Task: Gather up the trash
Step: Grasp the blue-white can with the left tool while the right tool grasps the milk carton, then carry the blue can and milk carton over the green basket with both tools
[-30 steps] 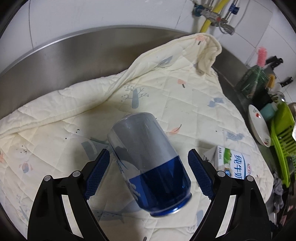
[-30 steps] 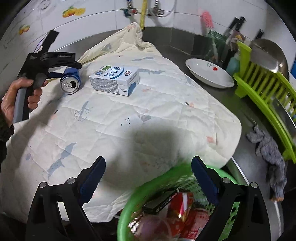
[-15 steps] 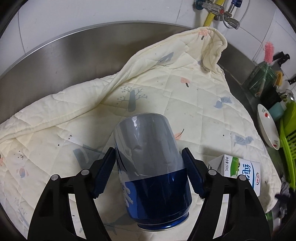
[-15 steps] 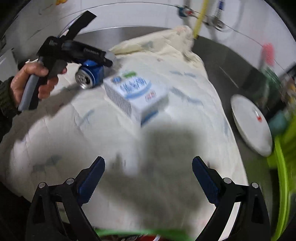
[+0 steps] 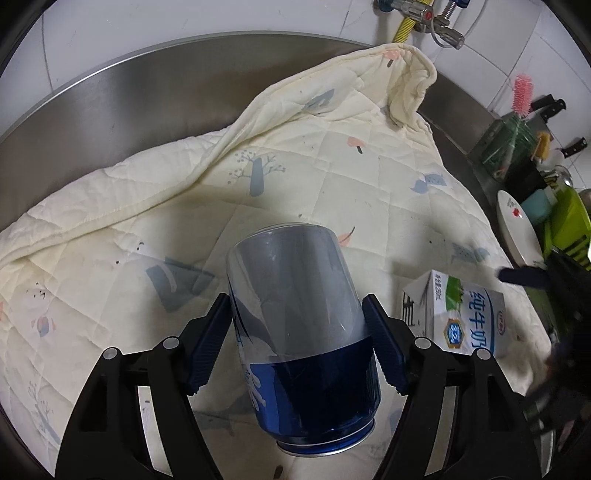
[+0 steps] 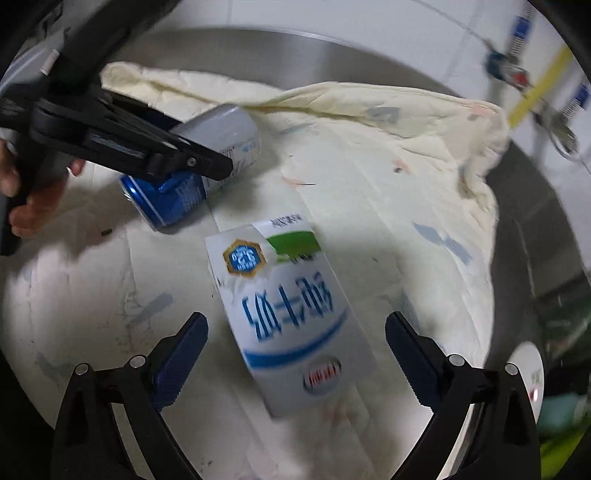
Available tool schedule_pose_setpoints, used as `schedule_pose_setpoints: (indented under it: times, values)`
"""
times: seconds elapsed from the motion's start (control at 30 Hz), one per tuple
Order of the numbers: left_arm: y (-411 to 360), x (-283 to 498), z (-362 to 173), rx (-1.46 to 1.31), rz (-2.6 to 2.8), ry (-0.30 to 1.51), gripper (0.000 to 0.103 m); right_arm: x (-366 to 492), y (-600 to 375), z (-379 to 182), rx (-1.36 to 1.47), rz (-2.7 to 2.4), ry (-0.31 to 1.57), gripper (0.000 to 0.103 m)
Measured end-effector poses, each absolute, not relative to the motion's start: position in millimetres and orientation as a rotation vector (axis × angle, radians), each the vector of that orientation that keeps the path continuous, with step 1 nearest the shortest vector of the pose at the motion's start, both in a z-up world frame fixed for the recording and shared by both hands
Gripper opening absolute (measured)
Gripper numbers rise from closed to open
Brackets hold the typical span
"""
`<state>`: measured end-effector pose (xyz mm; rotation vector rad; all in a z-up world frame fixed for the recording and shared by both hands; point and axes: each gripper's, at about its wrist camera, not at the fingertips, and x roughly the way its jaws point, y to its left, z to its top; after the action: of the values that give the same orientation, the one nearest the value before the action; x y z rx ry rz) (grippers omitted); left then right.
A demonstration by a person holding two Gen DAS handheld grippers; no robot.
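A blue and silver drink can (image 5: 295,306) lies on its side on the cream quilted cloth (image 5: 332,177). My left gripper (image 5: 299,343) is shut on it, a blue pad pressed against each side. In the right wrist view the same can (image 6: 221,147) shows under the left gripper's black fingers (image 6: 155,155), with a hand (image 6: 33,195) on the handle. A white, blue and green milk carton (image 6: 288,317) lies flat on the cloth between my right gripper's (image 6: 295,358) fingers. Those jaws are opening and the pads stand clear of it. The carton (image 5: 458,314) also sits right of the can.
The cloth covers a steel counter (image 5: 110,110) below a tiled wall. A yellow hose and taps (image 5: 406,22) are at the back. To the right stand a white plate (image 5: 517,229), a green dish rack (image 5: 569,221), a pink brush (image 5: 522,92) and knives.
My left jaws closed onto the can, which now sits straight between the pads. My right gripper swung away from the green basket of trash, rolled, and now hangs over the milk carton.
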<state>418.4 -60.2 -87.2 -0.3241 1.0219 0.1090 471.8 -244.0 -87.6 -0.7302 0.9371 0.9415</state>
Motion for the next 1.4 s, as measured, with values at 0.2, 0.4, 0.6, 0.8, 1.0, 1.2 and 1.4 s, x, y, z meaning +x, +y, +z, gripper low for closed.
schedule_pose_setpoints:
  times: [0.2,0.4,0.6,0.8,1.0,1.2,1.4]
  values:
    - [-60.2,414.1,-86.4,-0.307,0.077,1.060,0.071,492.0,-230.9,-103.1,-0.756,0.968,0.965,0.094]
    - [-62.1,416.9,-89.9,-0.297,0.060,1.082,0.072,499.9,-234.5,-109.2,-0.674,0.982,0.991,0.091]
    - [-63.3,423.2,-95.5,-0.296,0.043,1.110,0.075,482.3,-252.1,-106.2,-0.592,0.942,0.982,0.070]
    - [-66.0,427.0,-106.0,-0.277,0.019,1.127,0.075,455.3,-287.1,-99.0,-0.441,0.883,0.974,0.066]
    - [-81.4,423.5,-107.9,-0.174,-0.013,1.085,0.073,430.1,-318.7,-97.4,-0.325,0.800,0.986,0.066]
    - [-99.6,415.7,-100.1,-0.093,-0.041,1.044,0.072,405.8,-339.0,-96.0,-0.255,0.712,0.996,0.063]
    - [-106.4,394.5,-86.2,-0.079,-0.110,1.004,0.072,389.3,-331.7,-98.8,-0.222,0.615,1.027,0.062]
